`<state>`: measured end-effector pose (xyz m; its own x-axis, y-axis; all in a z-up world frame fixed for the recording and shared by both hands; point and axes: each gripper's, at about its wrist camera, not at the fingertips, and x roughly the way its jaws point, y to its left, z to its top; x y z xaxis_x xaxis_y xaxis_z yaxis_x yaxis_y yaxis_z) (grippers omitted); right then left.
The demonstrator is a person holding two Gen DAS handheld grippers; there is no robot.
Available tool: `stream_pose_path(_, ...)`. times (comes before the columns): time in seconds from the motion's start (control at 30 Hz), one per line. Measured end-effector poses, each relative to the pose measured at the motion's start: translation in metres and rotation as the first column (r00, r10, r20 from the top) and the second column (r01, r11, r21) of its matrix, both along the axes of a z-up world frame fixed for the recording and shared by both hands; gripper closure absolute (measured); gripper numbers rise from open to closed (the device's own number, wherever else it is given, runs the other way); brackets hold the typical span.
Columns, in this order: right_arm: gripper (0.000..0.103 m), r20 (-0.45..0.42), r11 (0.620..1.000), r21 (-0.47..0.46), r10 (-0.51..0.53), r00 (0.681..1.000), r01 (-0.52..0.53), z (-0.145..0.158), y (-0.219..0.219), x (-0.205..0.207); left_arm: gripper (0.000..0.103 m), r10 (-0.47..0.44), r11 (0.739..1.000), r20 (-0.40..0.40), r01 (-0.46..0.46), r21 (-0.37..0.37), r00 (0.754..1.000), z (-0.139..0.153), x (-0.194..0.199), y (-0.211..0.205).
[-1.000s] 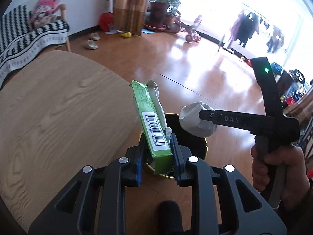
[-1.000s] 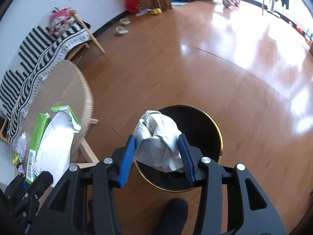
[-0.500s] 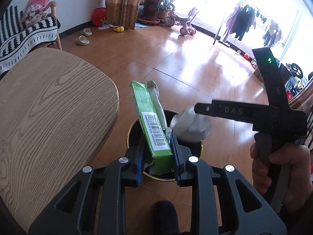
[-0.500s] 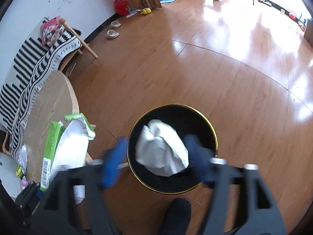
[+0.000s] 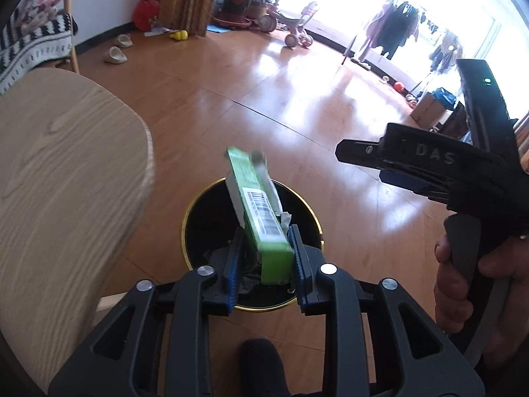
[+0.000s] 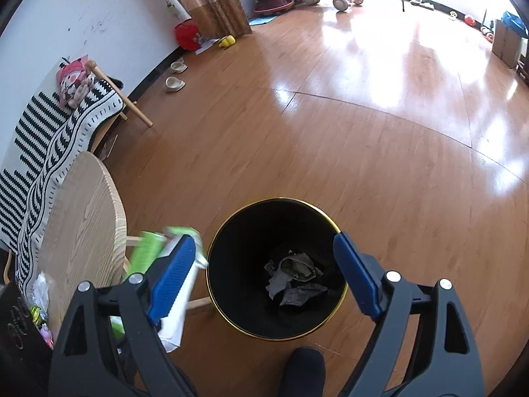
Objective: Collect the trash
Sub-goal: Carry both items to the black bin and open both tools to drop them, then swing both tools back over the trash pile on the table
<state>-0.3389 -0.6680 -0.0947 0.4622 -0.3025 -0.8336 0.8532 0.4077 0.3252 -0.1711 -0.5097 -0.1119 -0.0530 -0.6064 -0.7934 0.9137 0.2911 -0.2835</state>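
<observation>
A black trash bin with a gold rim (image 5: 195, 205) (image 6: 228, 228) stands on the wooden floor beside the round table. My left gripper (image 5: 266, 258) is shut on a green and white torn carton (image 5: 264, 221) and holds it over the bin. The carton also shows blurred in the right wrist view (image 6: 148, 251). My right gripper (image 6: 264, 274) is open and empty above the bin. Crumpled paper (image 6: 294, 278) lies at the bottom of the bin. The right gripper shows at the right of the left wrist view (image 5: 413, 165).
A round wooden table (image 5: 59, 172) (image 6: 82, 218) stands left of the bin, with small wrappers (image 6: 41, 301) near its edge. A chair with a striped blanket (image 6: 56, 132) is behind it. Slippers (image 5: 115, 54) and a tricycle (image 5: 297, 29) stand far off.
My right gripper opened and the crumpled white paper dropped into the bin. My left gripper moved the green carton over the bin's opening.
</observation>
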Motion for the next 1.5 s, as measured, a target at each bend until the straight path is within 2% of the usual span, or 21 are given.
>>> stream_pose_path(0.13,0.019,0.019,1.000,-0.005,-0.014,1.000,0.014,0.004,0.001,-0.003,0.076,0.001,1.000,-0.016,-0.001,0.001,1.000,-0.008,0.002,-0.006)
stream_pose_path(0.17,0.017,0.023,1.000,-0.005,-0.013,1.000,0.013,0.003,0.000,-0.006,0.073,0.000,1.000,-0.017,0.000,0.003,1.000,-0.009,0.003,-0.008)
stream_pose_path(0.23,0.016,0.023,1.000,-0.010,-0.010,1.000,0.011,0.003,-0.001,-0.005,0.056,0.011,1.000,-0.007,-0.011,0.008,1.000,-0.010,0.002,-0.007)
stream_pose_path(0.27,0.016,0.025,1.000,-0.011,-0.006,1.000,0.006,0.003,-0.001,-0.006,0.042,0.017,1.000,-0.006,-0.017,0.002,1.000,-0.009,0.002,-0.006)
stream_pose_path(0.37,0.016,0.029,1.000,-0.011,0.002,1.000,-0.002,0.004,0.000,-0.003,0.032,0.031,0.999,-0.003,-0.031,-0.019,1.000,-0.001,0.005,0.001)
stream_pose_path(0.4,0.016,0.030,1.000,-0.013,0.005,1.000,-0.005,0.004,0.001,-0.004,0.024,0.032,0.999,-0.005,-0.032,-0.023,0.999,0.001,0.008,0.002)
stream_pose_path(0.67,0.016,0.043,0.999,-0.029,0.041,0.998,-0.039,0.017,0.016,0.015,0.017,0.092,0.994,0.019,-0.091,-0.060,0.996,0.027,0.019,0.036)
stream_pose_path(0.9,0.016,0.038,0.986,-0.048,0.161,0.986,-0.160,0.031,0.052,0.067,0.012,0.231,0.971,0.064,-0.226,-0.082,0.971,0.060,0.055,0.098)
stream_pose_path(1.07,0.016,0.034,0.949,-0.082,0.308,0.951,-0.304,0.046,0.104,0.126,0.011,0.373,0.928,0.116,-0.367,-0.067,0.921,0.081,0.091,0.161)
stream_pose_path(1.17,0.016,0.036,0.908,-0.100,0.412,0.911,-0.407,0.056,0.147,0.170,0.011,0.445,0.895,0.130,-0.440,-0.069,0.886,0.089,0.113,0.200)
stream_pose_path(1.33,0.016,0.060,0.823,-0.108,0.565,0.823,-0.558,0.070,0.227,0.238,0.011,0.593,0.805,0.156,-0.586,-0.091,0.790,0.101,0.154,0.292)
stream_pose_path(1.47,0.016,0.055,0.736,-0.118,0.675,0.736,-0.666,0.074,0.295,0.288,0.011,0.698,0.714,0.178,-0.694,-0.094,0.694,0.101,0.186,0.367)
stream_pose_path(1.5,0.016,0.054,0.714,-0.118,0.698,0.714,-0.690,0.074,0.312,0.299,0.011,0.728,0.682,0.177,-0.727,-0.084,0.663,0.099,0.197,0.390)
